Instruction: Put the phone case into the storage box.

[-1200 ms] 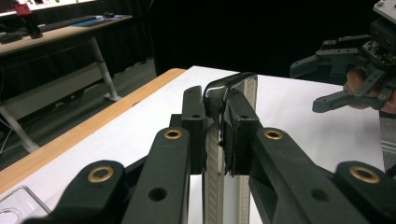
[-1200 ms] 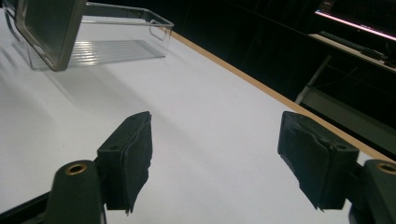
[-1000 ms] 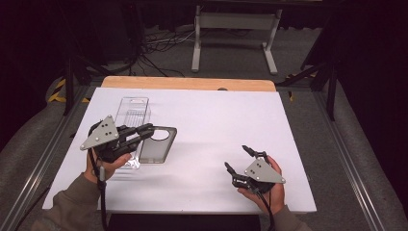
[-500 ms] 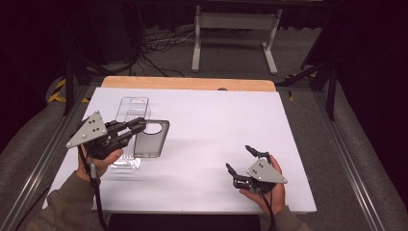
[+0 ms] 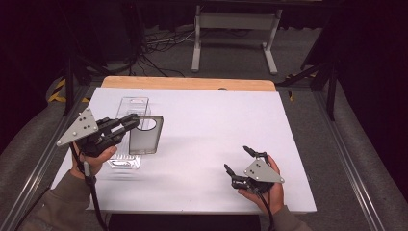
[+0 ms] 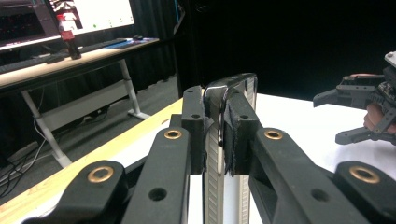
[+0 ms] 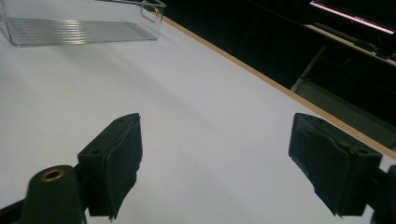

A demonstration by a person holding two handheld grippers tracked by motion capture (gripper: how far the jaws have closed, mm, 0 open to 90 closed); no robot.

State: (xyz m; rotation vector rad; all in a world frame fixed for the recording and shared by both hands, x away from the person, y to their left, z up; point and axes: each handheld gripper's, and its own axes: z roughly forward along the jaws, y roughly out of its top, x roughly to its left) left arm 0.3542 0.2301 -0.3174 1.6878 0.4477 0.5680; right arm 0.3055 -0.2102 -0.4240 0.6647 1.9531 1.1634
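Gleaming translucent grey phone case (image 5: 146, 135)

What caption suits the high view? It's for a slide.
Left gripper holds a grey phone case above a clear tray; right gripper waits open.

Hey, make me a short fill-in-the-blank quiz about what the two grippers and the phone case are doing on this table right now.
1. The left gripper is shut on the edge of a smoky ____.
2. The right gripper has its jaws ____, with nothing between them.
3. The clear bin lies on the ____ side of the table, as the high view shows it.
4. In the left gripper view, the case stands ____ between the pads.

Missing words: phone case; open; left; on edge
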